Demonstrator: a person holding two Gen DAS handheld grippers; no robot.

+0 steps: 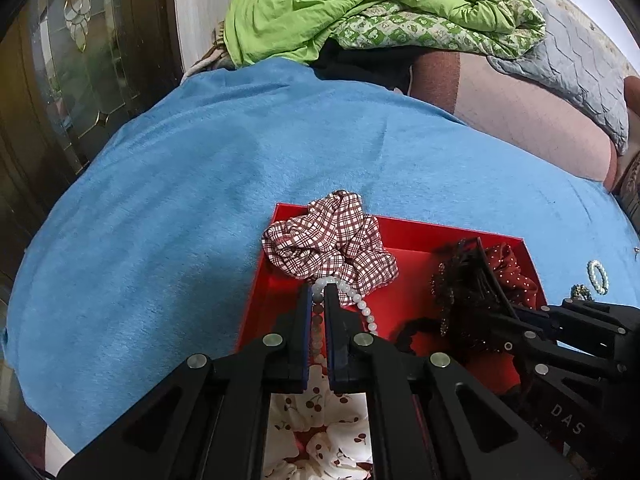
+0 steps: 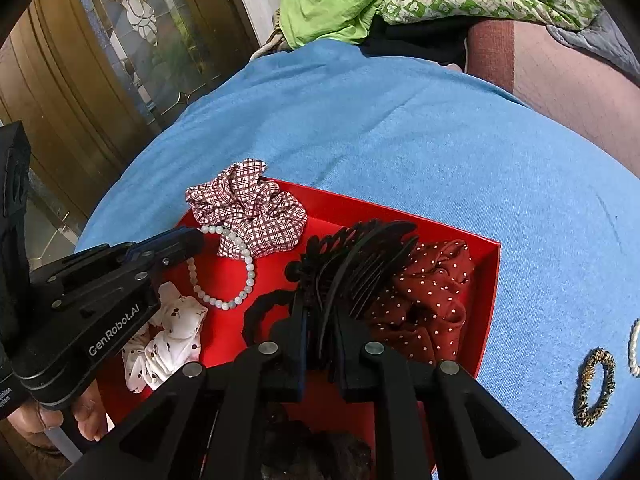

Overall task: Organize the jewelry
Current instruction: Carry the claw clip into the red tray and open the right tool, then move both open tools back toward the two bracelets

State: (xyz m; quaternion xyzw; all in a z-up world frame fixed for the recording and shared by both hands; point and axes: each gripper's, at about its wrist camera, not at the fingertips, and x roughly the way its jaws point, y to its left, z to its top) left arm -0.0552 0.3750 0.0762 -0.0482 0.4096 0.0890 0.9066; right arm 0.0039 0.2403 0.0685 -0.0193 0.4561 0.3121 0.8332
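1. Left tongs (image 1: 319, 294): clamped on pearl bead bracelet (image 2: 240, 272), over red tray (image 2: 486, 300).
2. Checked scrunchie (image 2: 250, 210): on tray's far-left rim.
3. Right tongs (image 2: 320, 316): clamped on black hair claw (image 2: 360, 256), mid-tray.
4. Dotted red scrunchie (image 2: 428, 304): right tray corner.
5. Gold ring bracelet (image 2: 595, 386): on blue cloth (image 2: 400, 140).

Left wrist view: rides left gripper (image 1: 319, 296), looks down-forward along fingers, close over near-left part of red tray (image 1: 256, 300) — blue cloth (image 1: 192, 184) beyond. Right wrist view: rides right gripper (image 2: 320, 320), same heading, close over tray's middle, set further right. Shared — tray, checked scrunchie (image 1: 328, 240), bead bracelet (image 2: 224, 272), cloth, green bedding (image 1: 340, 4) at far end.
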